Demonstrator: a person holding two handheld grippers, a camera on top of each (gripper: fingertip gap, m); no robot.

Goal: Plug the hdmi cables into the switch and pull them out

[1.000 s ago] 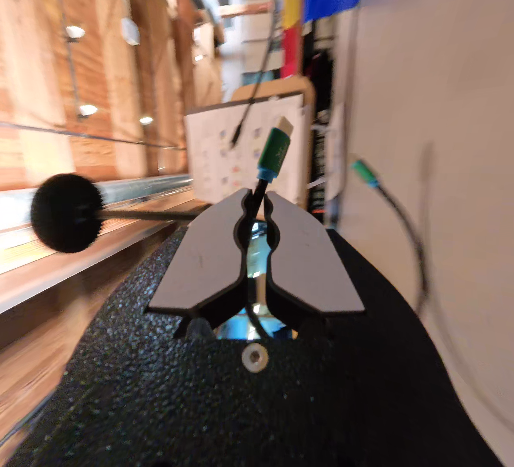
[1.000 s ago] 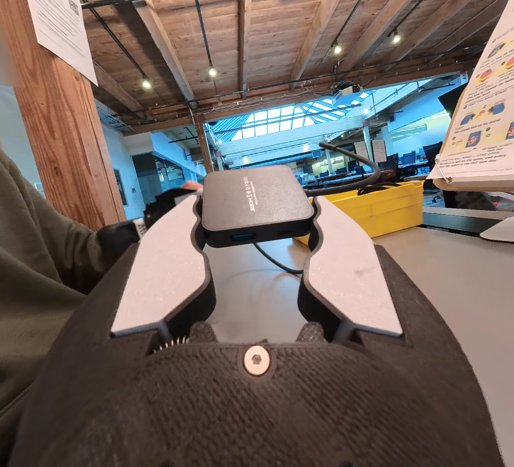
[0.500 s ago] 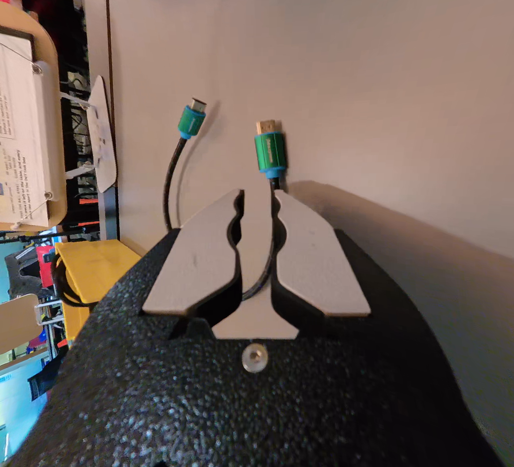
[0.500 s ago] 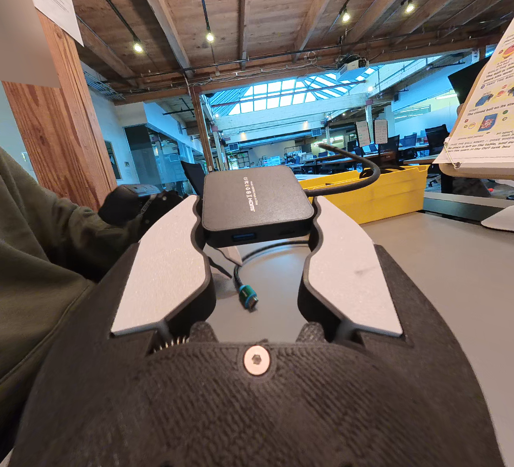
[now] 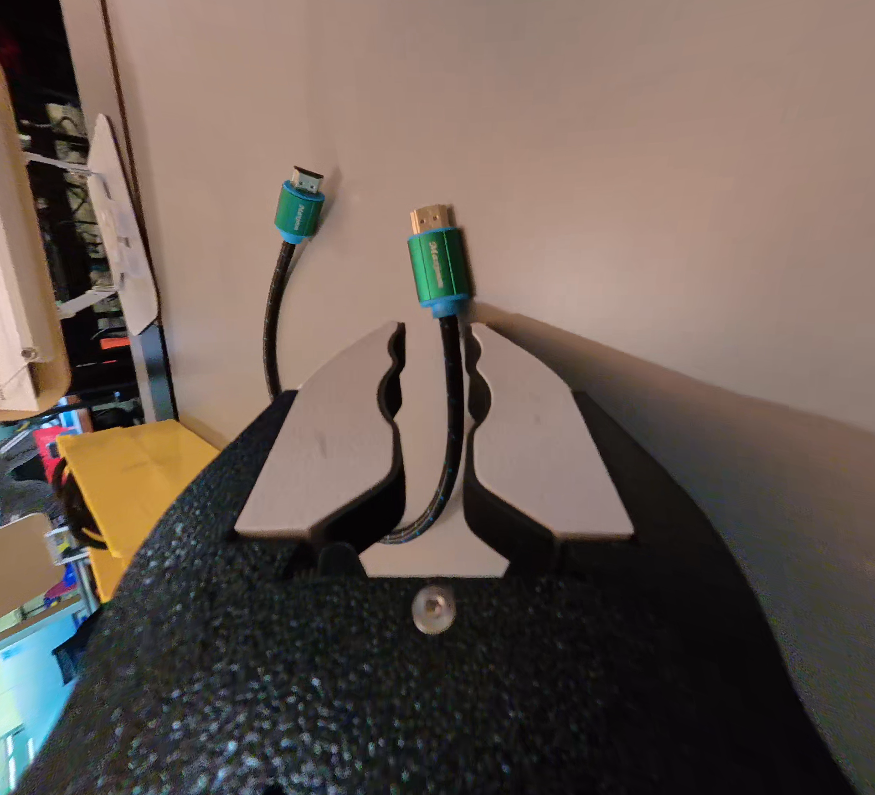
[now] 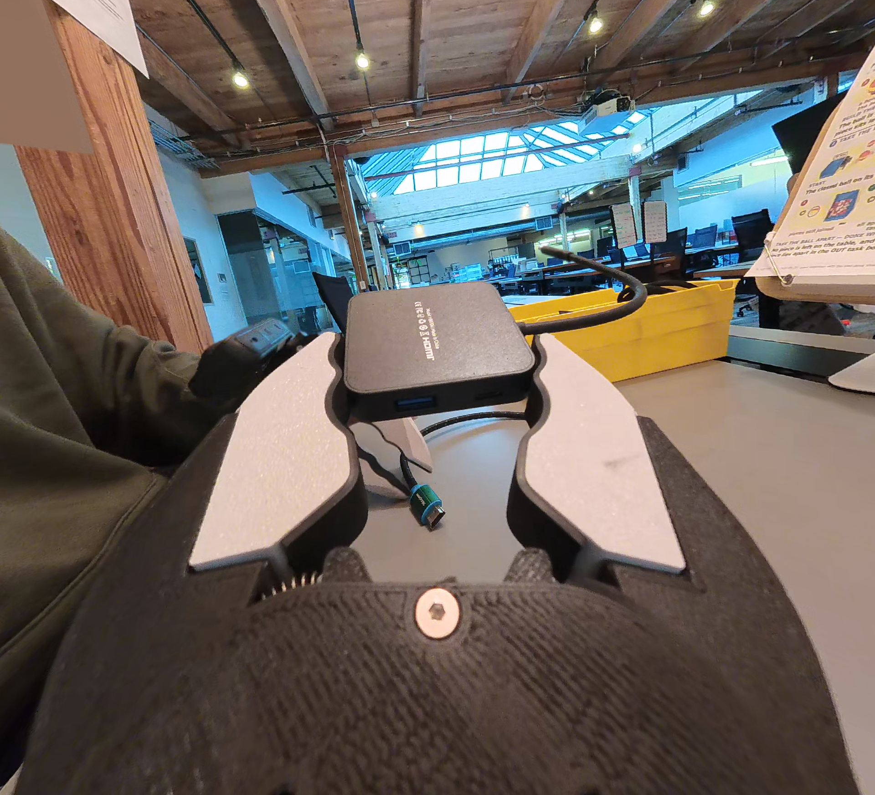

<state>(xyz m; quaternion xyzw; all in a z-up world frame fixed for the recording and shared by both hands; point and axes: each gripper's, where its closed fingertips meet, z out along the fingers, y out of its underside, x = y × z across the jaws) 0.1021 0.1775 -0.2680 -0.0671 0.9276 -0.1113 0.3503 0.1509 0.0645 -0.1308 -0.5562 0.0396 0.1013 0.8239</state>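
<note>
Left wrist view. Left gripper (image 5: 435, 332) with pale grey fingers (image 5: 331, 436) parted, braided black cable (image 5: 452, 398) running loose up the gap, nearer the right-hand finger; whether touching it, cannot tell. No clamp on it, by the look. Green-sleeved, gold-tipped HDMI plug (image 5: 438, 261) just past the fingertips at 12 o'clock, lying on the grey bench (image 5: 615, 133). Second green-sleeved plug (image 5: 299, 209) at 11 o'clock, apart from the first, its own cable curving back behind the gripper body. Yellow plastic bin (image 5: 128, 464) at 9 o'clock.

Right wrist view. Right gripper (image 6: 435, 360) clenched on the flat black rectangular switch (image 6: 433, 341), held by its two side edges, lifted clear of the bench. Port face toward the camera, both visible ports empty. Switch's own black lead (image 6: 615, 299) arching off at 2 o'clock. Below, at 6 o'clock of the switch, one green plug on the bench beside a finger of the other gripper. Person's dark green sleeve (image 6: 71, 393) at 9 o'clock.

Step, as judged: no cable in the switch; plug set down or about to be re-gripped. Next move likely calls for closing on the plug sleeve itself rather than the cable, squaring the gold tip to a matching port, then pushing straight while the right holds firm.
</note>
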